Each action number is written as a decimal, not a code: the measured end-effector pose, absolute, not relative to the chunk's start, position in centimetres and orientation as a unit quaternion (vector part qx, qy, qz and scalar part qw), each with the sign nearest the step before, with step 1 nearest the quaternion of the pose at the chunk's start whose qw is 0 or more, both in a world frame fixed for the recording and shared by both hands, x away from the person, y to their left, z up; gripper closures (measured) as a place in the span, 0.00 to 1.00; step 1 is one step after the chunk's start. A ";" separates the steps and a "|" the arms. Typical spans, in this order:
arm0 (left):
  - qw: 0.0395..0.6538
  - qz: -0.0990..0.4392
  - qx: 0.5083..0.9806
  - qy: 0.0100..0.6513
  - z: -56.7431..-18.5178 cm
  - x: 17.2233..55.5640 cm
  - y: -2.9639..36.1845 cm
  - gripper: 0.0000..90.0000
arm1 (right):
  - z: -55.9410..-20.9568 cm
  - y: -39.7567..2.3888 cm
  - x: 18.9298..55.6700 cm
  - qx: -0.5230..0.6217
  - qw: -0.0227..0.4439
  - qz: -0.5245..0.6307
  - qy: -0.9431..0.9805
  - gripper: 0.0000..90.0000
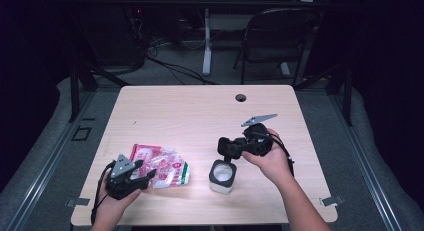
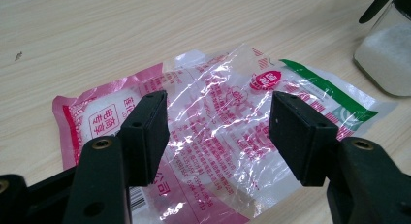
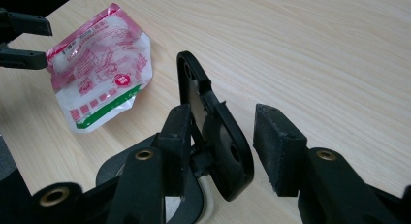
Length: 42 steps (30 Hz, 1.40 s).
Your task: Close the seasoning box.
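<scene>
On the light wooden table (image 1: 200,111) we see two things in hand: a crinkled clear plastic pouch (image 1: 162,167) printed in pink and green, and a small jar (image 1: 222,176) of white powder with a black flip lid (image 3: 213,136). The pouch lies flat near the front left of the table, and the left gripper (image 1: 142,178) hovers at its near edge. In the left gripper view the jaws stand wide apart above the pouch (image 2: 218,132), which shows between them untouched, with the jar (image 2: 387,54) well off to the right. The jar stands just right of the pouch, with a bare strip of table between. The right gripper (image 1: 226,148) hangs directly over it, pointing down and left. In the right gripper view the raised lid stands upright between the jaws, against the left pad (image 3: 177,136), while the right pad (image 3: 278,146) stands clear of it, so the jaws are parted and not clamped
</scene>
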State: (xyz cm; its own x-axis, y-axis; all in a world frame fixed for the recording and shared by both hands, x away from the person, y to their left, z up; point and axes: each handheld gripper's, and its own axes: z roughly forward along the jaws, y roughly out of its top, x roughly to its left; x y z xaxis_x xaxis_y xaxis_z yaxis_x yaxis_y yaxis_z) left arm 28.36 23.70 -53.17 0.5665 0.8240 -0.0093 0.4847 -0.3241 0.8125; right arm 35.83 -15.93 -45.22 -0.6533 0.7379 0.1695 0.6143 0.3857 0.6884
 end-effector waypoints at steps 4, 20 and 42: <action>0.406 0.209 0.786 0.416 -53.2 28.3 23.8 0.44 | -45.2 -15.6 35.9 0.407 0.082 0.377 0.828 0.64; 0.405 0.209 0.786 0.417 -53.3 28.5 23.9 0.44 | -45.1 -15.1 36.2 0.404 0.093 0.368 0.832 0.74; 0.405 0.211 0.786 0.418 -53.3 28.4 23.9 0.44 | -44.9 -14.9 35.7 0.387 0.110 0.361 0.841 0.78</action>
State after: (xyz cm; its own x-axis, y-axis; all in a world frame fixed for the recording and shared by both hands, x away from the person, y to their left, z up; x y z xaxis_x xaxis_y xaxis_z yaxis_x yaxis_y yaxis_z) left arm 28.44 23.90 -53.27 0.5615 0.8274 -0.0073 0.4863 -0.3229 0.8120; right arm 35.73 -14.94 -44.91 -0.6761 0.7308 0.0942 0.5715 0.4394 0.6930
